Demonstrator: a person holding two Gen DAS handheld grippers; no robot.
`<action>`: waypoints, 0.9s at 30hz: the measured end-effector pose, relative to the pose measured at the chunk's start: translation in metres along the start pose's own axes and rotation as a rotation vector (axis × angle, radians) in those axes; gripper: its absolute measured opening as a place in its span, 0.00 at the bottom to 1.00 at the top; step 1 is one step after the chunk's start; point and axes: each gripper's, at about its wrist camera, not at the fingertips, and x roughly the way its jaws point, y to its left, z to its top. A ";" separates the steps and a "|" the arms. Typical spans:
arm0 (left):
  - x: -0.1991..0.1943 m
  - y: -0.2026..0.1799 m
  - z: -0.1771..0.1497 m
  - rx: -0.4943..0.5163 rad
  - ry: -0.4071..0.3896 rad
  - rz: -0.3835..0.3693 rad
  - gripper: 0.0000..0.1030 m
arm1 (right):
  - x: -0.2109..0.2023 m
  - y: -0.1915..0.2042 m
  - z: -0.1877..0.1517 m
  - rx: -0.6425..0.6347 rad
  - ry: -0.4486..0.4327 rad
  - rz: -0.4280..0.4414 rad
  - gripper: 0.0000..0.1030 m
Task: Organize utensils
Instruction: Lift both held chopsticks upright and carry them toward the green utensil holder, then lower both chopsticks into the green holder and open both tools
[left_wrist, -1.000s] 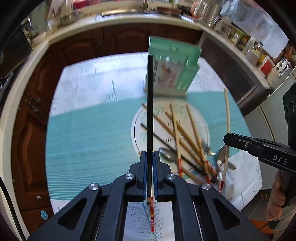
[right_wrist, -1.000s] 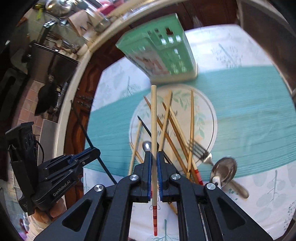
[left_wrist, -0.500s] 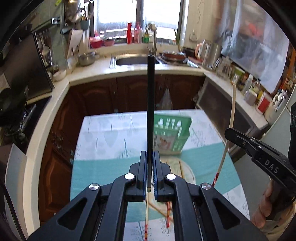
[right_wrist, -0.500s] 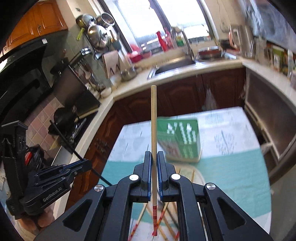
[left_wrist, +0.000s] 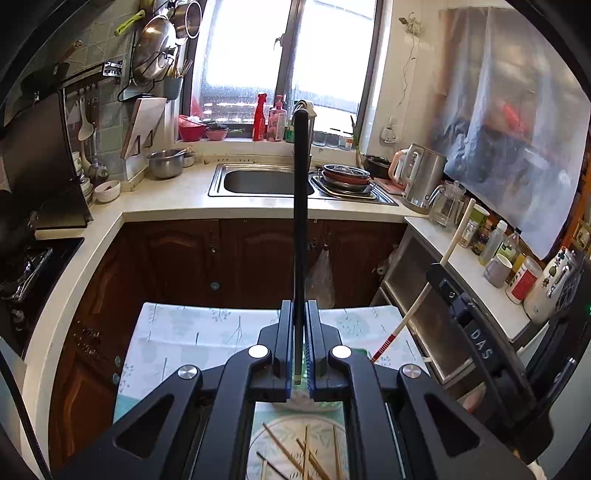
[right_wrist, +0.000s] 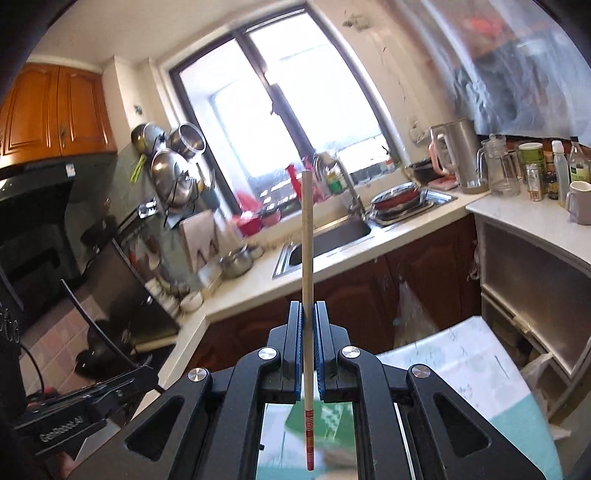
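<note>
My left gripper (left_wrist: 299, 325) is shut on a black chopstick (left_wrist: 300, 221) that stands straight up from its jaws. To its right, my right gripper (left_wrist: 437, 271) is shut on a pale wooden chopstick (left_wrist: 455, 240) whose red-striped end hangs below. Seen from the right wrist, that wooden chopstick (right_wrist: 307, 240) rises from the right gripper (right_wrist: 307, 321), and the left gripper (right_wrist: 142, 374) sits low on the left with the black chopstick (right_wrist: 83, 310) slanting up. A plate (left_wrist: 266, 439) holding several chopsticks lies under the left gripper. The green utensil holder (right_wrist: 332, 417) shows blurred beneath the right jaws.
The table's leaf-patterned cloth (left_wrist: 192, 339) fronts dark wooden cabinets (left_wrist: 166, 266). Behind them the counter carries a sink (left_wrist: 258, 182), stacked pans (left_wrist: 347, 177), a kettle (left_wrist: 423, 173) and jars (left_wrist: 517, 273). A stove (left_wrist: 22, 266) is on the left.
Both grippers have risen well above the plate and tipped upward, each keeping its chopstick. The views swung from the plate and green holder to the counter and window.
</note>
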 end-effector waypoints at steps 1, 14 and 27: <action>0.009 -0.001 0.003 0.004 -0.001 0.004 0.03 | 0.015 -0.005 -0.005 -0.002 -0.007 -0.003 0.06; 0.118 -0.002 -0.018 0.038 0.125 0.003 0.03 | 0.178 -0.001 -0.130 -0.242 0.084 0.013 0.06; 0.114 0.040 -0.044 -0.036 0.156 -0.014 0.61 | 0.226 -0.013 -0.217 -0.247 0.263 0.065 0.35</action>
